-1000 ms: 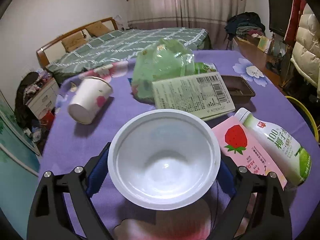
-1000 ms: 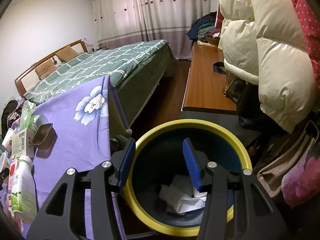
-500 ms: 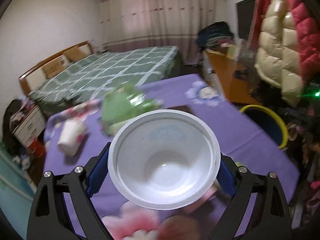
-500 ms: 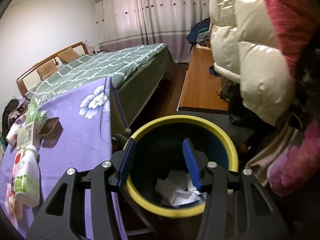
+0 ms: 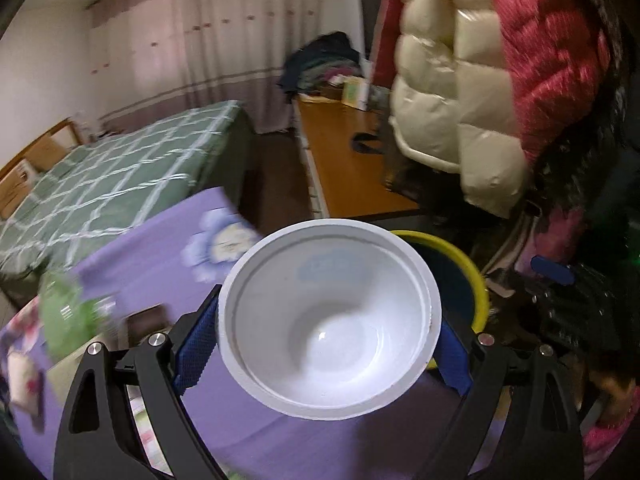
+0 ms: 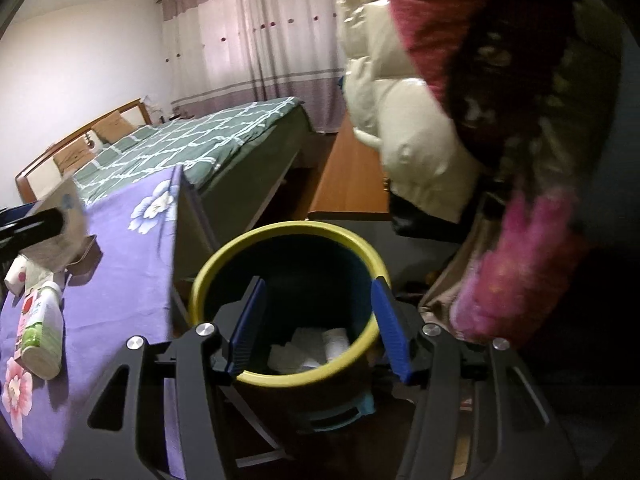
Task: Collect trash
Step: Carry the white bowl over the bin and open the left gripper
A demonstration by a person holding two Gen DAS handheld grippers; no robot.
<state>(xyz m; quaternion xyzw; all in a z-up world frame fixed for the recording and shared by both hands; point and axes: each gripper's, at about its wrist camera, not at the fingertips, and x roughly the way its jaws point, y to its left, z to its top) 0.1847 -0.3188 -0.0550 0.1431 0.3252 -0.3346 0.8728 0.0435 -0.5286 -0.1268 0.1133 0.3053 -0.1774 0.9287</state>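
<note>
Trash first: a white plastic bowl (image 5: 328, 320), empty and clean inside, sits clamped by its rim between the blue pads of the left claw (image 5: 329, 330), which is spread wide around it and tilted downward. It hangs above the edge of the purple flowered surface (image 5: 160, 248), and just beyond it shows the yellow rim of the bin (image 5: 472, 276). A faint blue mark shows through the bowl's wall — unreadable. Further left, blurred, lie a green plastic bag (image 5: 66, 320) and a white cup (image 5: 20, 372).

From the right wrist, the right claw (image 6: 318, 322) points down into the bin (image 6: 224, 264), dark inside with a yellow rim, standing on the floor just beside the surface (image 6: 120, 280). Its jaws have just been opening and stand about half apart with nothing between them — one pad inside the rim, the other outside it. Crumpled white paper (image 6: 308, 348) lies at the bottom. On the surface a white bottle with a green label (image 6: 40, 328) lies on its side; its print is too small to read. At the far left the bowl's underside (image 6: 60, 232) shows in the other claw.
</note>
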